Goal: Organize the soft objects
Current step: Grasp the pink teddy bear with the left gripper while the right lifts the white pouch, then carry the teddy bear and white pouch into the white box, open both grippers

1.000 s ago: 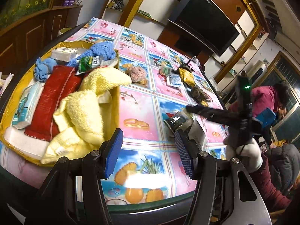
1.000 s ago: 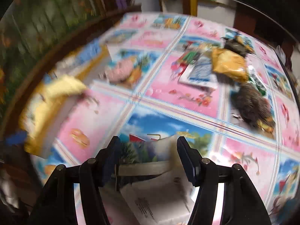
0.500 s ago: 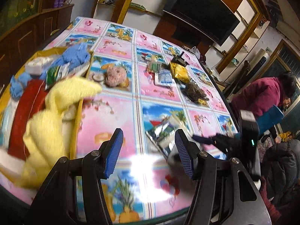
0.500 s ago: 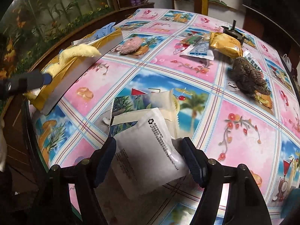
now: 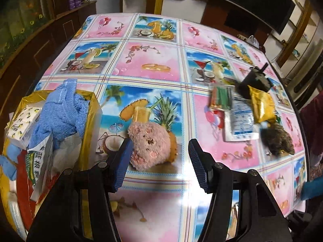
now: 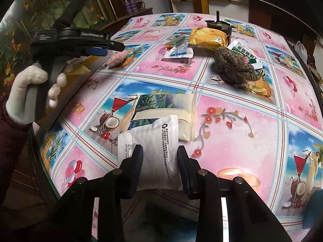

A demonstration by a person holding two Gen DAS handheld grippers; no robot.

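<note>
Now right hand-held gripper [image 6: 159, 159] closes on the white pouch [image 6: 159, 151].

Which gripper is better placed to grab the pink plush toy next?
Left. The left gripper is open with the pink plush toy just ahead, between its fingers, beside the gold box. The right gripper is closing around a white packet.

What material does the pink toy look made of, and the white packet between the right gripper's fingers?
Pink toy: plush fabric, matte and fuzzy, judging by its shaggy pile. White packet: probably thin plastic film or coated paper, smooth and slightly glossy, printed with black text; the right gripper is closing on it.
</note>
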